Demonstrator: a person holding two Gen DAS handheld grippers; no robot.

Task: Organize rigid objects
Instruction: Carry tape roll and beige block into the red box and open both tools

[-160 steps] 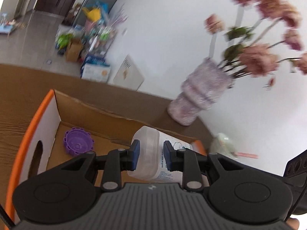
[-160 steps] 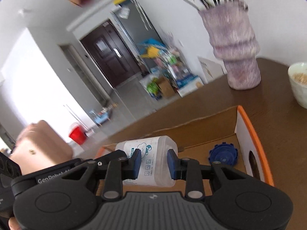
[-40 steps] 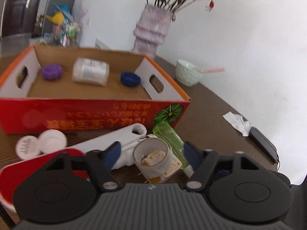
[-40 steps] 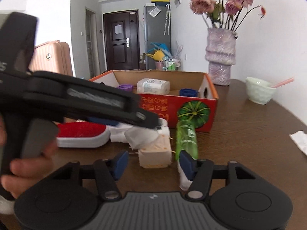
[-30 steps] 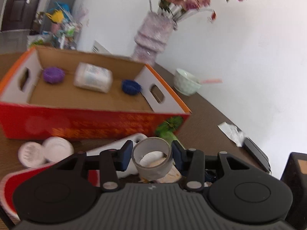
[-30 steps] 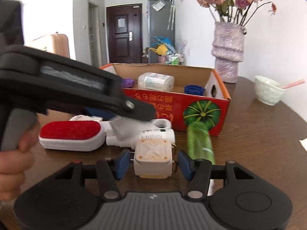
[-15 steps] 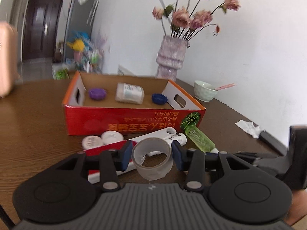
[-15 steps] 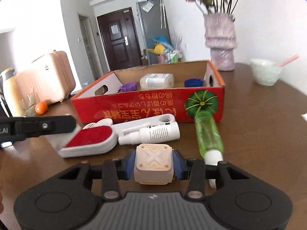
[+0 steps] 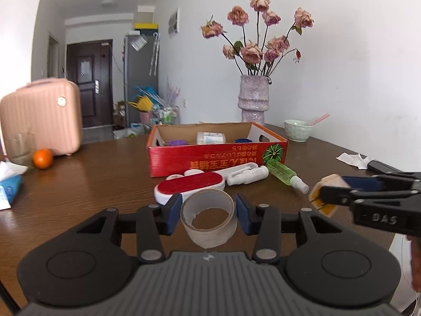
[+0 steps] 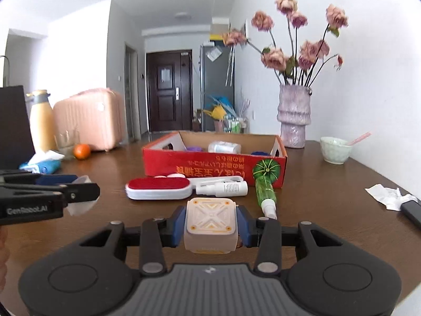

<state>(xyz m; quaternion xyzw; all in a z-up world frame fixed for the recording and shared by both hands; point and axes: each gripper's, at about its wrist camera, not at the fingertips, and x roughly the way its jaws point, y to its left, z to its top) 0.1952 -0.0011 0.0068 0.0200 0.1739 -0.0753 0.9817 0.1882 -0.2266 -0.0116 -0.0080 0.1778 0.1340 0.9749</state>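
My left gripper (image 9: pixel 208 212) is shut on a clear tape roll (image 9: pixel 209 217) and holds it above the brown table. My right gripper (image 10: pixel 210 222) is shut on a cream cube (image 10: pixel 210 223), also lifted; it shows from the side in the left wrist view (image 9: pixel 326 193). The red cardboard box (image 9: pixel 215 158) stands ahead, holding a white jar (image 9: pixel 210 138), a purple lid (image 9: pixel 175 142) and a blue lid (image 9: pixel 243 140). In front of it lie a red lint brush (image 10: pixel 158 188), a white spray bottle (image 10: pixel 223 188), a green bottle (image 10: pixel 265 193) and two white lids (image 9: pixel 184 175).
A vase of pink flowers (image 9: pixel 254 102) and a pale bowl (image 9: pixel 298 130) stand behind the box. Crumpled paper (image 10: pixel 389 196) and a dark phone (image 10: pixel 411 212) lie at right. An orange (image 9: pixel 42 158), a tissue pack (image 9: pixel 8 187) and a pink suitcase (image 9: pixel 39 118) are at left.
Both grippers closed on their objects, the left on the tape roll and the right on the cube, then lifted and drew back from the box. Earlier both had held the white jar over the box.
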